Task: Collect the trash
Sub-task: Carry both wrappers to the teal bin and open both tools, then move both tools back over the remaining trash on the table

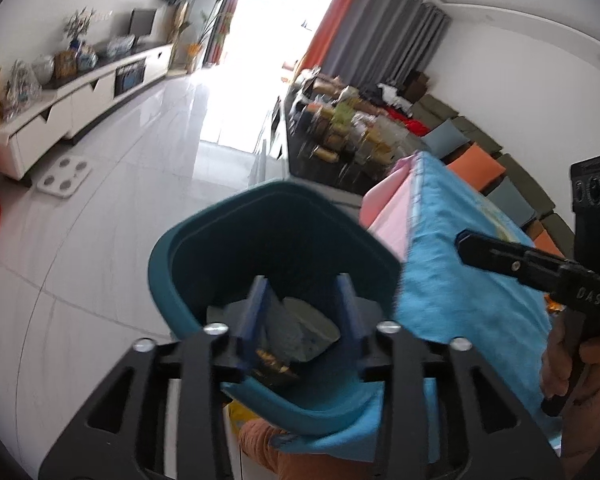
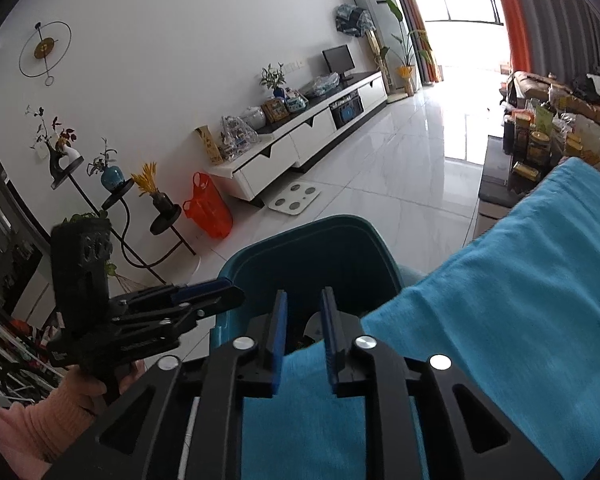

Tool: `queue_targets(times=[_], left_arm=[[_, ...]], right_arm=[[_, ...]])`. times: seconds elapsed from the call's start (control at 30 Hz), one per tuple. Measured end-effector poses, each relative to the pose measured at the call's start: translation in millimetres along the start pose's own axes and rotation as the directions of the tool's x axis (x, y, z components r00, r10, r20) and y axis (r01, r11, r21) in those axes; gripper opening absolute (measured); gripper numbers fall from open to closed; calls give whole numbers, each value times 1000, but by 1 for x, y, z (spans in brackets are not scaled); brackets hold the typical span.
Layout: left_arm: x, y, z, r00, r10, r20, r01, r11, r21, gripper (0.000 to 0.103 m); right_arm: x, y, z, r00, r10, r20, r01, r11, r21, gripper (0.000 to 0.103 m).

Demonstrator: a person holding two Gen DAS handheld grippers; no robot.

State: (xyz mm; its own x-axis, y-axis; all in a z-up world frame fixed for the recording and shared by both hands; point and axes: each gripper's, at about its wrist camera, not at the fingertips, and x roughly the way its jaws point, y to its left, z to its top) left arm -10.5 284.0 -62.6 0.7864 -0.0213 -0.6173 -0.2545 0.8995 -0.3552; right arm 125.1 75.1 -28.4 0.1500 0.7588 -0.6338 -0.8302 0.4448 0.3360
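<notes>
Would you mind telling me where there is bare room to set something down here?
The blue cloth right of the teal bin lies bare, as does the floor before the TV cabinet. The dark table beyond is crowded.

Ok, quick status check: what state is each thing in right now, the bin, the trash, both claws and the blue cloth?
Teal bin: upright, no lid, open top.
Trash: crumpled pieces lying inside the bin, seen between the left claw's fingers, not pinched.
Left claw: open, over the bin, holding nothing.
Right claw: partly open, empty, above the cloth edge by the bin.
Blue cloth: draped over the surface beside the bin.
</notes>
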Motion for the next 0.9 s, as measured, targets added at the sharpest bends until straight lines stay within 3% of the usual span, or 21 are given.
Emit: queue_targets(times=[0.17, 0.3, 0.6, 0.9], left_arm=[[-19, -41, 1, 996, -74, 46, 69, 993, 93, 50], [-22, -76, -2, 987, -155, 36, 148, 976, 159, 50], [-2, -167, -29, 940, -328, -92, 341, 897, 282, 51], [19, -239, -59, 892, -404, -205, 452, 818, 355, 51]], right_arm=[[-40, -3, -14, 998, -9, 59, 9, 1000, 0, 30], [-80, -10, -32, 992, -44, 115, 44, 999, 7, 33], [-154, -38, -81, 971, -142, 191, 125, 987, 98, 34], [-207, -59, -124, 943, -243, 228, 201, 961, 191, 35]])
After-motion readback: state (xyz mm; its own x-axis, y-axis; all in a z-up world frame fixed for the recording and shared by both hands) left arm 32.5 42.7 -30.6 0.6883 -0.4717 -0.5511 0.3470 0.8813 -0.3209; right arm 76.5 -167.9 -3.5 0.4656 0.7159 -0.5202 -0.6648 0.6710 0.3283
